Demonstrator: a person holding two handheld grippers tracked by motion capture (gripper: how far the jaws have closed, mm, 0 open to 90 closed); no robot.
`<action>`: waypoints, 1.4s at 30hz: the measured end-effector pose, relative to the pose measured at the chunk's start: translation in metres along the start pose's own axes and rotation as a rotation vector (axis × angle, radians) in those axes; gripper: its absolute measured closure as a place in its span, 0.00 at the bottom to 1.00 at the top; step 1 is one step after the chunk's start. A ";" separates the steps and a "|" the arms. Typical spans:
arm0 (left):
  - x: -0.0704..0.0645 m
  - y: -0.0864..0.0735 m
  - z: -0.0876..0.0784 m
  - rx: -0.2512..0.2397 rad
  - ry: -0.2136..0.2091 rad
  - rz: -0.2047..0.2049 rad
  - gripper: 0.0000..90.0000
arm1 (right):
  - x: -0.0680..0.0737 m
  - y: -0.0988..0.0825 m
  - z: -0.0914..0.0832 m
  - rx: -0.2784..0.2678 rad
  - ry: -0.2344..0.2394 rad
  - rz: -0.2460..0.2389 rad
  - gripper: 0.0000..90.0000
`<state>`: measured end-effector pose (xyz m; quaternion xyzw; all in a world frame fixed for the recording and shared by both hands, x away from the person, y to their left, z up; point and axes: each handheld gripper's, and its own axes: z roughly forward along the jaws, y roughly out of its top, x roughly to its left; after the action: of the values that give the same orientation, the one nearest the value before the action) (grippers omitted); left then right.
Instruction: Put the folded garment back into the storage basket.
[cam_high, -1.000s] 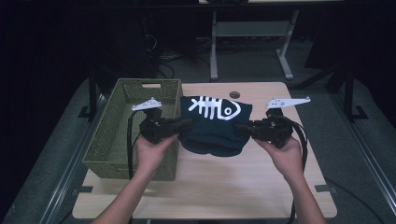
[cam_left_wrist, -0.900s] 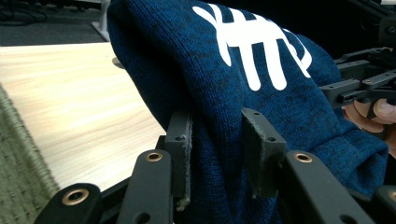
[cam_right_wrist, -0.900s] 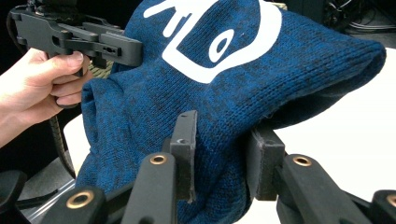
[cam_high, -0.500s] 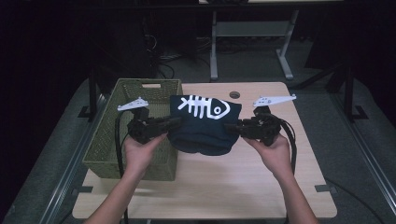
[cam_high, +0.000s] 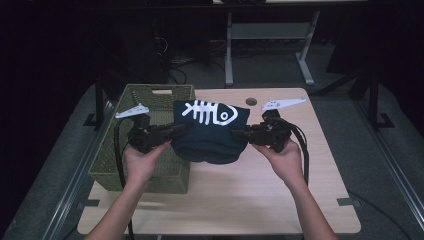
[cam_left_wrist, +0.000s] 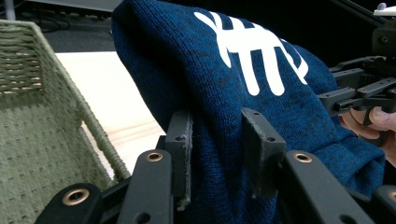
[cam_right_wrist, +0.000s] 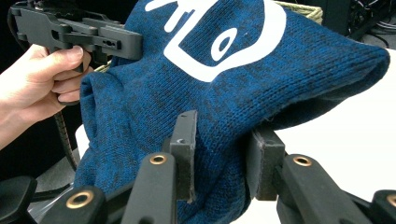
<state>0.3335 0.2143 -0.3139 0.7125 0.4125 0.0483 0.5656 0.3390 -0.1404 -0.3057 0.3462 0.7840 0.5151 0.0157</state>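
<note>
Left gripper (cam_high: 181, 131) and right gripper (cam_high: 240, 134) each pinch one side of the folded blue sweater (cam_high: 210, 131) w/ the white fish-bone print, jaws closed on the fabric. Sweater hangs between them above the table (cam_high: 260, 195), just beside the green basket (cam_high: 131, 165).

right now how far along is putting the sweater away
Done: the sweater is folded and lifted off the table. In hand: the left hand-held gripper and right hand-held gripper each clamp a side, holding it partly over the basket. Left, if the basket is the goal: carry it over and release.
</note>
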 end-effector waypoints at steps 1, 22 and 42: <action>0.001 0.000 -0.002 -0.004 0.002 -0.001 0.73 | 0.001 0.001 0.001 0.001 0.003 -0.004 0.75; 0.012 -0.003 -0.030 -0.028 0.047 -0.016 0.73 | 0.013 0.016 0.026 0.012 0.042 -0.019 0.75; 0.032 -0.005 -0.057 -0.056 0.090 -0.046 0.74 | 0.023 0.032 0.058 0.029 0.085 -0.029 0.74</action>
<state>0.3208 0.2787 -0.3100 0.6839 0.4522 0.0790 0.5671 0.3603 -0.0736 -0.2991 0.3129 0.7963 0.5175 -0.0153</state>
